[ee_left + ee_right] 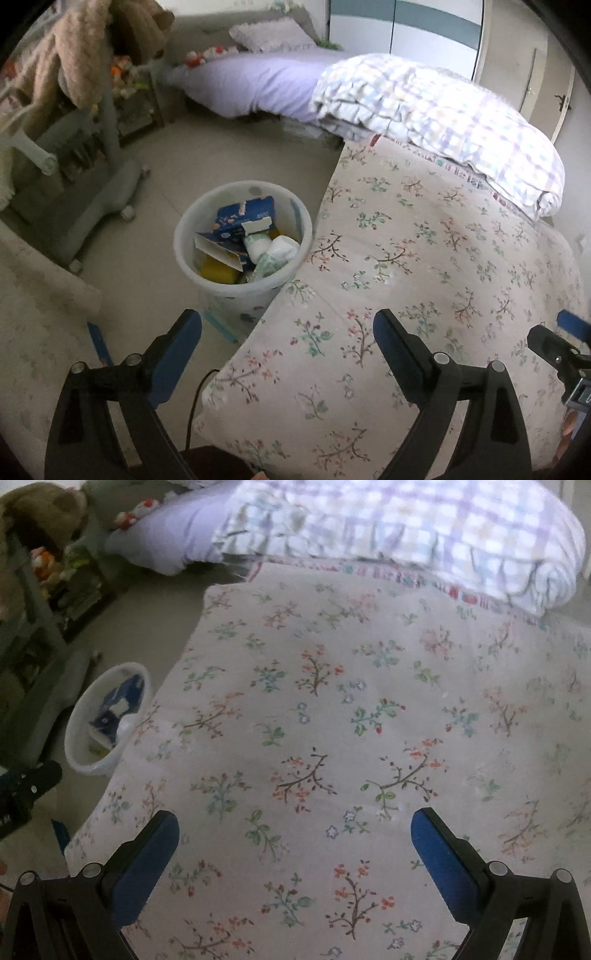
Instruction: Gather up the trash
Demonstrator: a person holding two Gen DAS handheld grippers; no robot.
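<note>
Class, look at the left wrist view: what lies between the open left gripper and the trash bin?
Only bare floor and the floral bedspread's edge separate the left gripper from the trash bin.

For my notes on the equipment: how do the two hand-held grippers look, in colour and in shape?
The left gripper and the right gripper look alike: black angular plastic frames, round silver pivot bolts at the joints, and two long flat fingers faced with blue pads. A thin black cable hangs beside the left one.

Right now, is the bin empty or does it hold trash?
It holds trash: the upright white bin beside the bed contains a blue box, wrappers and something yellow.
</note>
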